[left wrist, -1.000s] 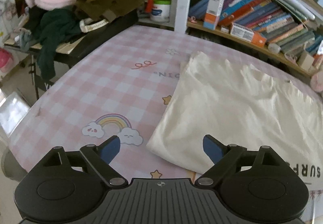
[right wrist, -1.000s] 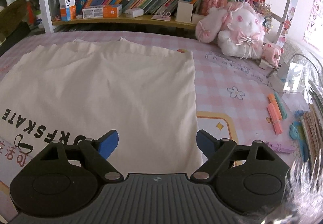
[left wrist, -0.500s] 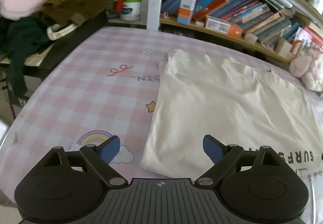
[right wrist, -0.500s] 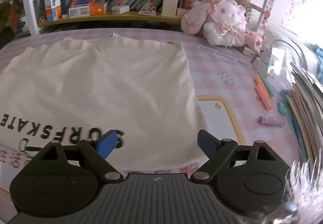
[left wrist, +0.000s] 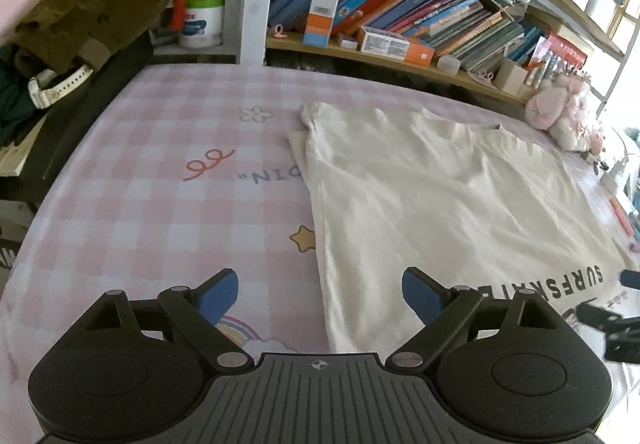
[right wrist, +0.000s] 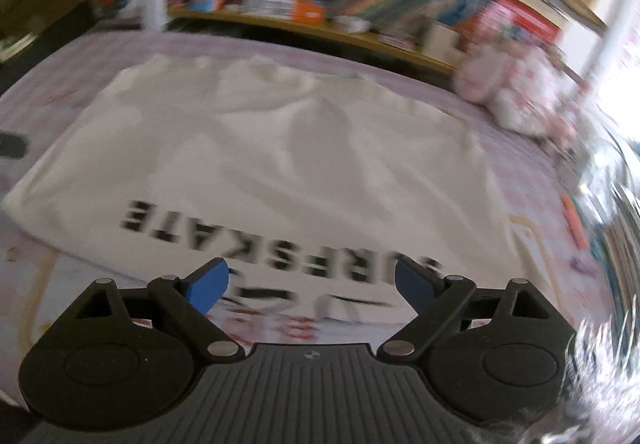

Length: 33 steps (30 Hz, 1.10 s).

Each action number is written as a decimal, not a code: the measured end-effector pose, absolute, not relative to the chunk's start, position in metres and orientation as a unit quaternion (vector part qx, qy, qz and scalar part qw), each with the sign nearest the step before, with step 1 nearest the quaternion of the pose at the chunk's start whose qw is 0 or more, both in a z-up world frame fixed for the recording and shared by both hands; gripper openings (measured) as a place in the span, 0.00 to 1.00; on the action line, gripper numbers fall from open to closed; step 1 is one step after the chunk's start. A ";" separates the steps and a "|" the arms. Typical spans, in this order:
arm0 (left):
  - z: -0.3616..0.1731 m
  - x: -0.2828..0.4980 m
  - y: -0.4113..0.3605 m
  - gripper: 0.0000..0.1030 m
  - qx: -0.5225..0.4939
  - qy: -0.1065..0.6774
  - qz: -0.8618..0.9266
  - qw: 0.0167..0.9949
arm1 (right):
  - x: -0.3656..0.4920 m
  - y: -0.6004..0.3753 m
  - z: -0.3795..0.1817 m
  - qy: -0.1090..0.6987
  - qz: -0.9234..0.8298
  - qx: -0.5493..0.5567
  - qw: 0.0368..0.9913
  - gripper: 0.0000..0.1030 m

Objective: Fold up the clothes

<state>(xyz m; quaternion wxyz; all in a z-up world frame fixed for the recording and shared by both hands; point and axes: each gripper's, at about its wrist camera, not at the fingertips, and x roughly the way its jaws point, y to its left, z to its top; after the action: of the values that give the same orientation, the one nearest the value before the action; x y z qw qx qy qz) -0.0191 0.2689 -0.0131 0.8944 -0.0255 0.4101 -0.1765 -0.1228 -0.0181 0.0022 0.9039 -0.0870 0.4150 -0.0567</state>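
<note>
**Cream T-shirt lay flat on the checked surface**

The cream T-shirt (left wrist: 432,196) lay spread on the pink checked surface (left wrist: 160,172). The left hand-held gripper (left wrist: 320,290) hung wide open over its near left edge, empty. The right hand-held gripper (right wrist: 310,282), jaws just widening, gaped empty above the black lettering (right wrist: 260,240). Bookshelf (left wrist: 420,20) behind.

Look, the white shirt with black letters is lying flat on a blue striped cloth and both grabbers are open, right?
Almost. The cloth under the white shirt is pink checked, not blue striped, as the left wrist view shows. The shirt does lie flat, and the left gripper and right gripper are both open.
</note>
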 end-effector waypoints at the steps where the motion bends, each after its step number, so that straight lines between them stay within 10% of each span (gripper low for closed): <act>1: -0.014 -0.018 0.270 0.89 -0.027 0.410 -0.181 0.894 | -0.118 -0.006 0.001 0.417 -0.044 -0.096 0.903 0.88; 33: -0.056 0.029 0.331 0.89 -0.287 0.495 -0.186 0.799 | -0.065 0.169 -0.021 0.428 0.235 -0.252 0.836 0.78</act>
<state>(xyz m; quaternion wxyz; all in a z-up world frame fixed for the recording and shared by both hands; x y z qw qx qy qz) 0.0291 0.3311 -0.0560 0.7986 -0.2871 0.4953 -0.1861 -0.0648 0.1694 -0.0209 0.8355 -0.2522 0.4277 0.2352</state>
